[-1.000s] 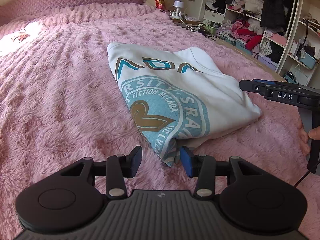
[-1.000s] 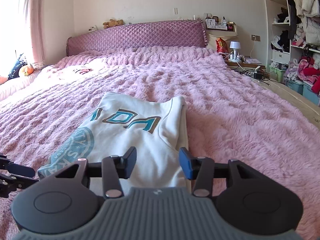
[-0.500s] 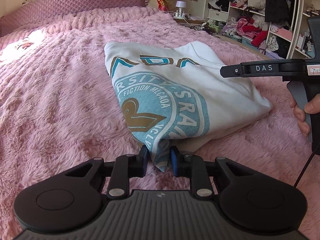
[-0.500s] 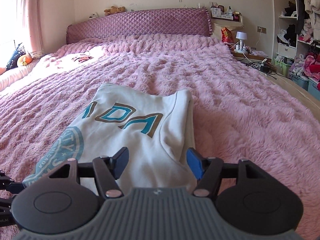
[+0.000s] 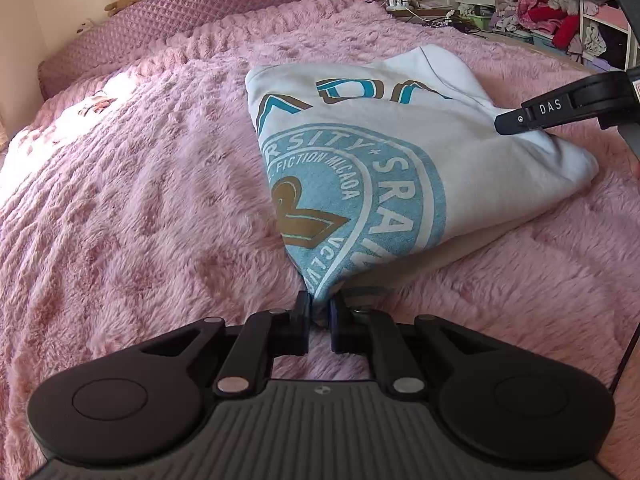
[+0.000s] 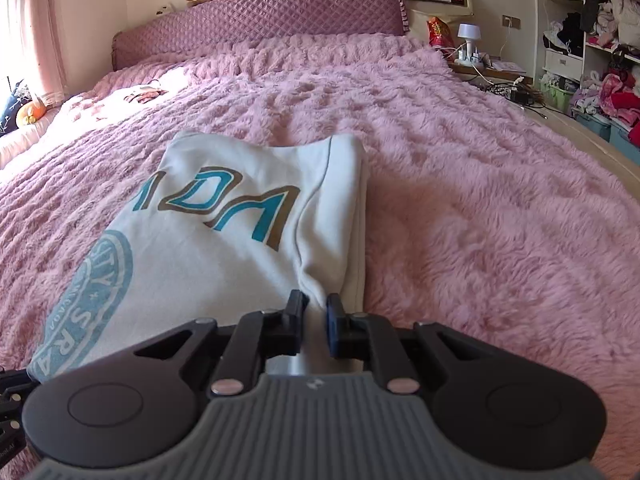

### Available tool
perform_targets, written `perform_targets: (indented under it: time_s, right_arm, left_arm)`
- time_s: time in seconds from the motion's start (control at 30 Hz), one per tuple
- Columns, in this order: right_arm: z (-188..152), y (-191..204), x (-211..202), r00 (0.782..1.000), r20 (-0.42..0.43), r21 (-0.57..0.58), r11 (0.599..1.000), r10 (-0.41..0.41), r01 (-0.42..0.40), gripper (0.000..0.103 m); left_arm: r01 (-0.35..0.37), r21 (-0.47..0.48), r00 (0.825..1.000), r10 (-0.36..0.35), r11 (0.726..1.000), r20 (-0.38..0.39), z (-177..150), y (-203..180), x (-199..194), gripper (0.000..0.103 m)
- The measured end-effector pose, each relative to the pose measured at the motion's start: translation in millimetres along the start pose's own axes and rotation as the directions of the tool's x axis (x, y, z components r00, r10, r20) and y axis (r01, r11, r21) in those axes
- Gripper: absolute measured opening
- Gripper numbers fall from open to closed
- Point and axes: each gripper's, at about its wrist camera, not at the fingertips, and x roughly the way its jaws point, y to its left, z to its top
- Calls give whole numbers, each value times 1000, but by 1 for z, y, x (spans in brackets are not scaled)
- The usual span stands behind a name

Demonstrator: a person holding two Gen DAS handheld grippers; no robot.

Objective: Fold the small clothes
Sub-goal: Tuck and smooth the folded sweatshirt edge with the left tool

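**Now both near corners are pinched, and the fold runs away from us**

Our left gripper point(image 5: 320, 312) has its fingers drawn narrow on the printed corner of the white sweatshirt point(image 5: 400, 168), the cloth bunched between the pads. Our right gripper point(image 6: 318, 314) does the same at the plain white corner on the other side; its jaws stand nearly together with a ridge of fabric rising between them. In the left wrist view the right tool comes in from the right edge and reaches the garment's far side, so each hand holds its own near corner.

From the fingers the sweatshirt stretches straight ahead, its long axis pointing toward the quilted headboard point(image 6: 260, 16). It already lies part-folded, a narrow panel with the round blue crest near us and the block letters farther on. We judge that the coming move carries the near edge forward over the far edge, both hands travelling together.

Outward, the pink blanket point(image 6: 460, 160) spreads beyond the garment on every side, with wide room toward the head of the bed. The right side of the bed, where shelves point(image 5: 568, 16) of clothes stand, is the closer limit.
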Motion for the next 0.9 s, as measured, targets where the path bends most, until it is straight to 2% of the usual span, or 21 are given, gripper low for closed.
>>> perform_targets:
  time_s: [0.1, 0.13, 0.17, 0.2, 0.3, 0.37, 0.53, 0.6, 0.67, 0.77, 0.8, 0.83, 0.87, 0.9]
  right_arm:
    - [-3, -2, 1, 1000, 11, 21, 1000, -4, 4, 9]
    - [-3, -2, 1, 1000, 13, 16, 1000, -11, 11, 15]
    - [-3, -3, 0, 1000, 8, 13, 1000, -12, 12, 19]
    - [-1, -4, 0, 1000, 4, 15, 1000, -8, 8, 20]
    - [8, -11, -15, 998, 54, 69, 997, 38, -41, 29]
    - [19, -19, -24, 991, 119, 112, 991, 65, -78, 39]
    - [55, -24, -2, 989, 147, 95, 995, 27, -41, 40]
    - [69, -25, 14, 989, 146, 89, 995, 33, -46, 40]
    - [81, -27, 30, 989, 146, 92, 995, 23, -37, 46]
    - [95, -30, 56, 992, 125, 112, 994, -4, -10, 48]
    - [97, -31, 65, 994, 113, 117, 993, -10, -3, 48]
    - [99, -32, 73, 995, 95, 123, 992, 4, -16, 39]
    - [101, -33, 82, 997, 64, 115, 993, 32, -39, 6]
    - [101, -31, 88, 999, 41, 86, 996, 23, -27, 6]
  left_arm:
    - [-9, -31, 1000, 9, 999, -12, -1, 8, -6, 11]
    - [-8, -54, 1000, 7, 999, -23, -3, 14, -7, 11]
    - [-13, -75, 999, 9, 997, -46, -3, 19, -8, 10]
    - [-19, -95, 998, 13, 995, -66, -4, 26, -9, 4]
    - [38, -183, 999, -43, 982, -21, -3, 48, -28, 4]
    - [84, -219, 996, -74, 972, 54, 3, 58, -42, 5]
    - [241, -251, 965, -205, 937, 162, 33, 61, -43, 6]
    - [283, -254, 954, -243, 925, 176, 41, 56, -34, 6]
    - [333, -282, 940, -292, 900, 178, 46, 53, -20, 6]
    - [345, -320, 938, -315, 883, 142, 44, 48, 0, 7]
    - [343, -325, 939, -318, 881, 131, 42, 47, 5, 7]
    - [337, -326, 942, -314, 883, 121, 38, 46, 9, 7]
    - [330, -322, 944, -310, 887, 114, 36, 46, 11, 7]
    - [323, -318, 946, -306, 891, 105, 33, 45, 14, 8]
